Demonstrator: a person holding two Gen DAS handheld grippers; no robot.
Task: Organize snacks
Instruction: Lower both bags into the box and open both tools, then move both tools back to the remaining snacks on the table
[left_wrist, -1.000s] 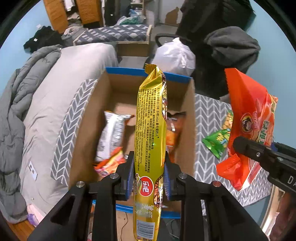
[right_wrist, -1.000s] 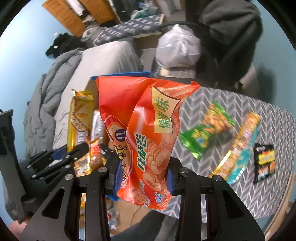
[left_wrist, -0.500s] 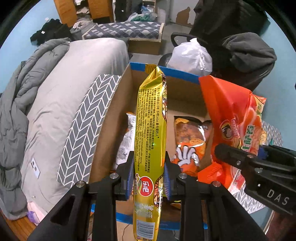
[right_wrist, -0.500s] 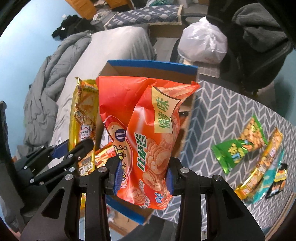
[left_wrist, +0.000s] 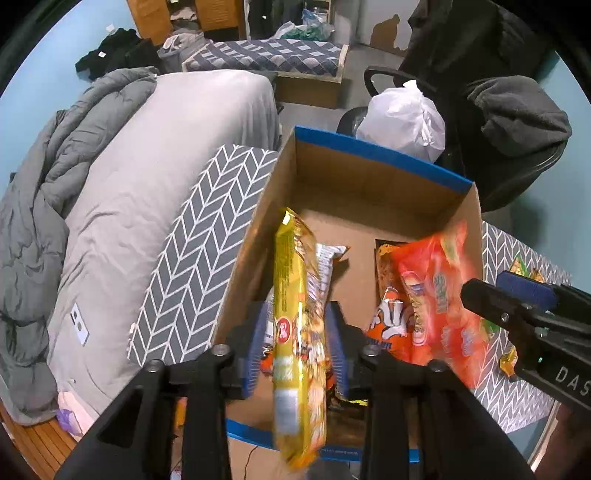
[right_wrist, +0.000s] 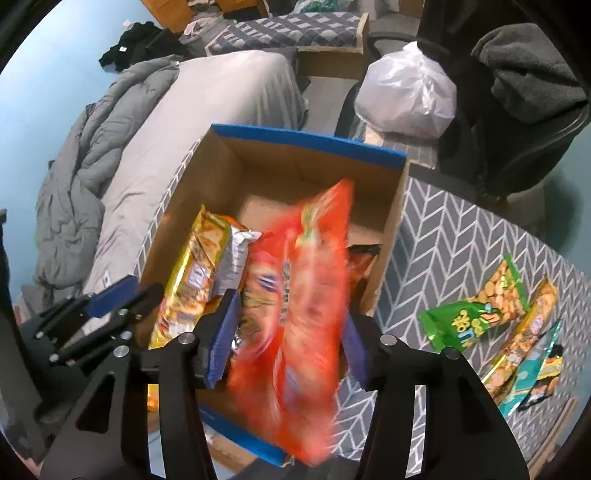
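Note:
My left gripper (left_wrist: 297, 343) is open above the cardboard box (left_wrist: 380, 155); the long yellow snack pack (left_wrist: 299, 332) hangs blurred between its spread fingers, free of the pads. My right gripper (right_wrist: 286, 338) is open too, and the orange chip bag (right_wrist: 310, 306) is blurred between its fingers over the box (right_wrist: 306, 142). The yellow pack (right_wrist: 192, 273) shows at the box's left in the right wrist view. Other snack bags lie inside the box.
Several snack packs, among them a green one (right_wrist: 476, 310), lie on the chevron-patterned table (right_wrist: 443, 236) right of the box. A grey bed (left_wrist: 110, 192) is to the left. A white plastic bag (left_wrist: 402, 118) and a dark chair stand behind the box.
Both grippers have opened over the box. The yellow pack and the orange bag have slipped from the pads and are dropping, blurred, toward the box.

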